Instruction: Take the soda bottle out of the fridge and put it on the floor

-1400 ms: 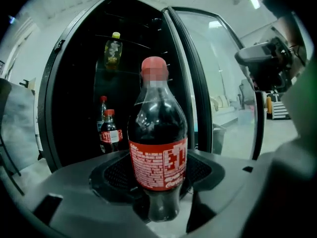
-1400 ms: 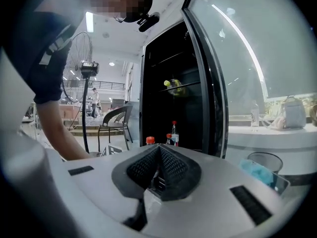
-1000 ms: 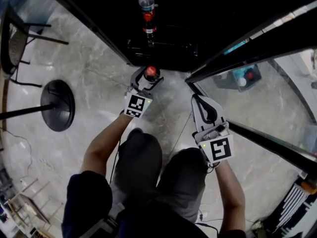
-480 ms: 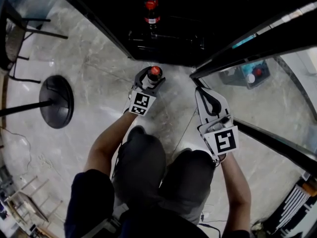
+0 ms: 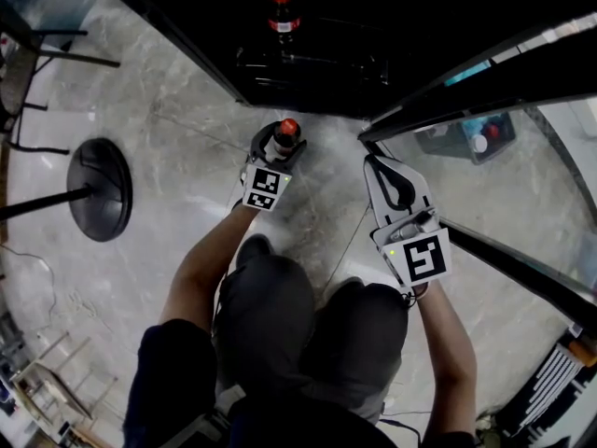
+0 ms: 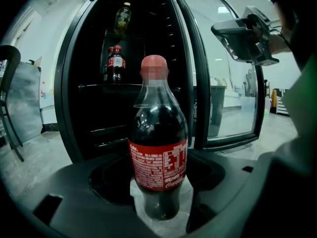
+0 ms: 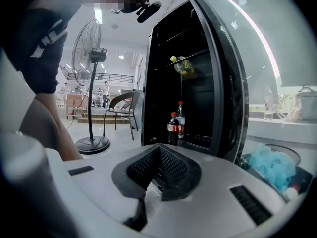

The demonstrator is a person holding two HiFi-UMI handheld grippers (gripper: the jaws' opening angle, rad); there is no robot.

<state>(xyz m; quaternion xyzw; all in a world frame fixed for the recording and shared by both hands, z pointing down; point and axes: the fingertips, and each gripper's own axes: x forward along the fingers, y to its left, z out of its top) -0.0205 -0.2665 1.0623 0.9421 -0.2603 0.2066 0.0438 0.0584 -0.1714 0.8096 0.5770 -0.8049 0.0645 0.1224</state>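
Observation:
A soda bottle (image 6: 158,152) with dark cola, a red label and a red cap (image 5: 287,128) stands upright between the jaws of my left gripper (image 5: 279,143), which is shut on its lower body. It is low over the marble floor (image 5: 187,110), just in front of the open black fridge (image 5: 308,63), and its base is at or near floor level. My right gripper (image 5: 394,187) hangs to the right by the glass door (image 5: 504,101), shut with nothing in it; its jaws (image 7: 157,151) meet in a point.
More bottles stand on the fridge shelves (image 6: 115,63) (image 7: 173,127), with a yellowish one higher up (image 6: 122,18). A fan's round base (image 5: 98,189) and a chair (image 5: 19,73) are to the left. My knees (image 5: 317,315) are just behind the grippers.
My left gripper has sunk lower towards the floor with the bottle still in it. The right gripper shifted slightly right and stays shut.

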